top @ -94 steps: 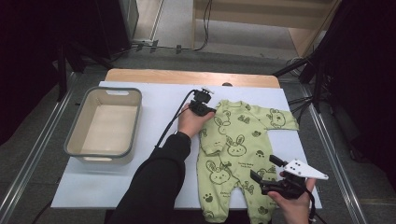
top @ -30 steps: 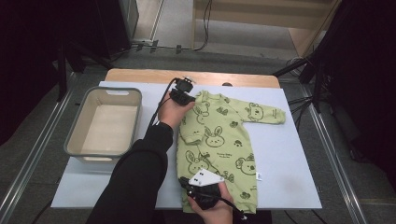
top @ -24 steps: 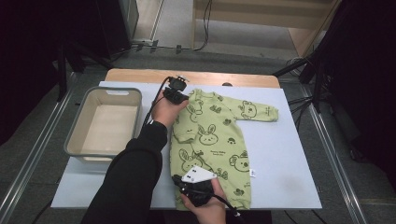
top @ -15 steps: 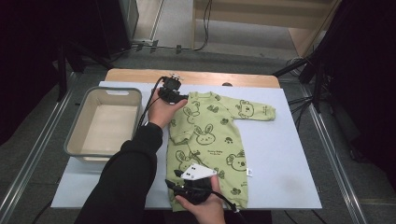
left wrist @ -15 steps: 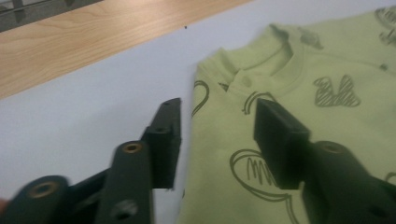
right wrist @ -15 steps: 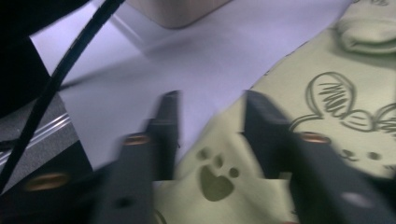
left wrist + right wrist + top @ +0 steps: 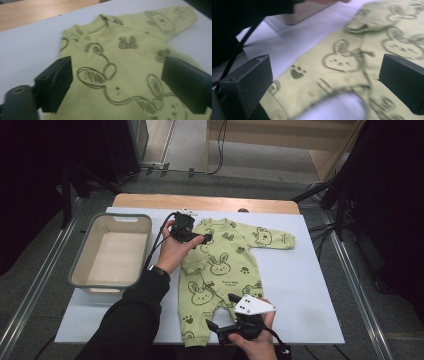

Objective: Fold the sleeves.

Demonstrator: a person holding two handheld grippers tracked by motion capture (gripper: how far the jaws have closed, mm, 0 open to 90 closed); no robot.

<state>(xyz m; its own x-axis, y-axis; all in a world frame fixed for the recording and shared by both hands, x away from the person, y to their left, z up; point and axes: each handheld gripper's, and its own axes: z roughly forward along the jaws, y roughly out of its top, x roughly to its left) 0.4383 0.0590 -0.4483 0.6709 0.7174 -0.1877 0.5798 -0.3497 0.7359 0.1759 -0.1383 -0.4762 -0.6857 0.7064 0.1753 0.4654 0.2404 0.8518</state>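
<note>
Lying flat on the white table sheet (image 7: pixel 310 270): green baby romper (image 7: pixel 220 270) w/ bunny print, long axis running far-to-near, neck end toward the wooden table edge (image 7: pixel 205 202), legs toward the person; right sleeve spread out sideways, left sleeve folded in over the chest. Grey bin (image 7: pixel 112 250), empty, just left of it, not touching.

Left gripper (image 7: pixel 192 236): at the romper's folded shoulder, nearer the neck end; jaws have just been opening, now spread wide, cloth beneath & between them but not pinched.

Right gripper (image 7: pixel 227 320): at the leg end, near edge of table; jaws likewise just been opening, now released, cloth under them, nothing held.

Judgement: each hand sits at its own end of the long axis, so next fold probably goes along it, legs to neck.
</note>
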